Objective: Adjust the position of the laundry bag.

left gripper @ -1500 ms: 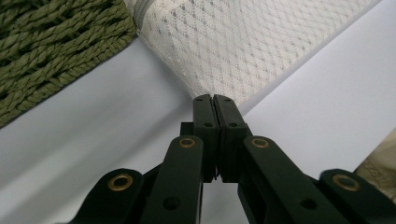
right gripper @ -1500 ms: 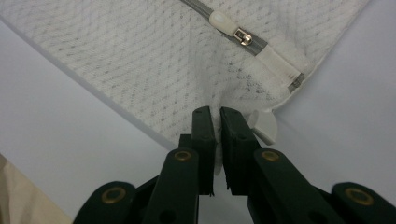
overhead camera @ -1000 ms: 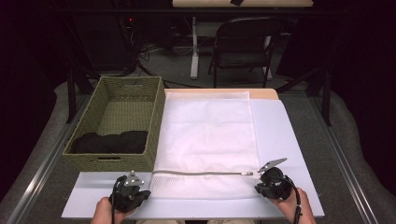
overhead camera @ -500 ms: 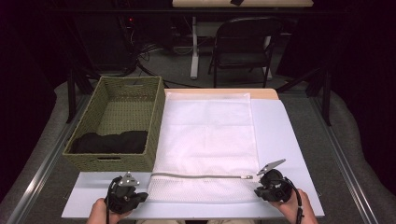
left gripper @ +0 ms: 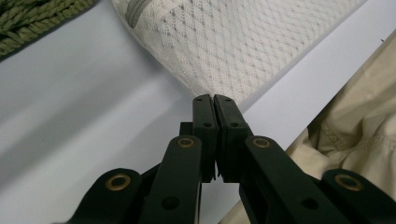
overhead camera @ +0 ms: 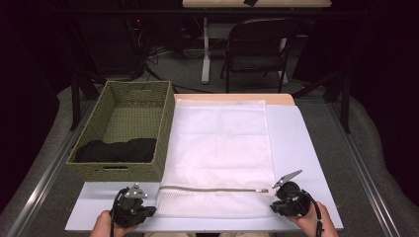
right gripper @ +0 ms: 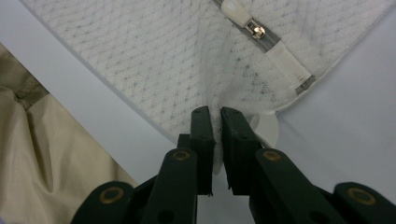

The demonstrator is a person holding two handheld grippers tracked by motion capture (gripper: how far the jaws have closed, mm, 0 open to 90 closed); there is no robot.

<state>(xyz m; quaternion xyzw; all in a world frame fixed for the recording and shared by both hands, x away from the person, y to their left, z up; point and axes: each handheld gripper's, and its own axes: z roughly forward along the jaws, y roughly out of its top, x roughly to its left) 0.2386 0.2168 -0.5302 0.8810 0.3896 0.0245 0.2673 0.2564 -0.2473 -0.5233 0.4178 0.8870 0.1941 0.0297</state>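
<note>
The left gripper (left gripper: 212,100) and right gripper (right gripper: 215,112) each pinch a near corner of the white mesh laundry bag (overhead camera: 217,148), which lies flat on the white sheet (overhead camera: 301,143), long axis running away, zipper (overhead camera: 212,189) crosswise. Beside it, the woven green basket (overhead camera: 118,170) holds dark cloth (overhead camera: 116,150)

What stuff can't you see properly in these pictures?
- The dark cloth in the basket, high view: too dark to tell what it is, and the near wall hides its bottom.
- Inside the mesh bag, high view: white on white, so any contents are unclear.
- The zipper's far end, right gripper view: cut off by the top edge.
- The bag corner in the left claw: hidden between the jaws.
</note>
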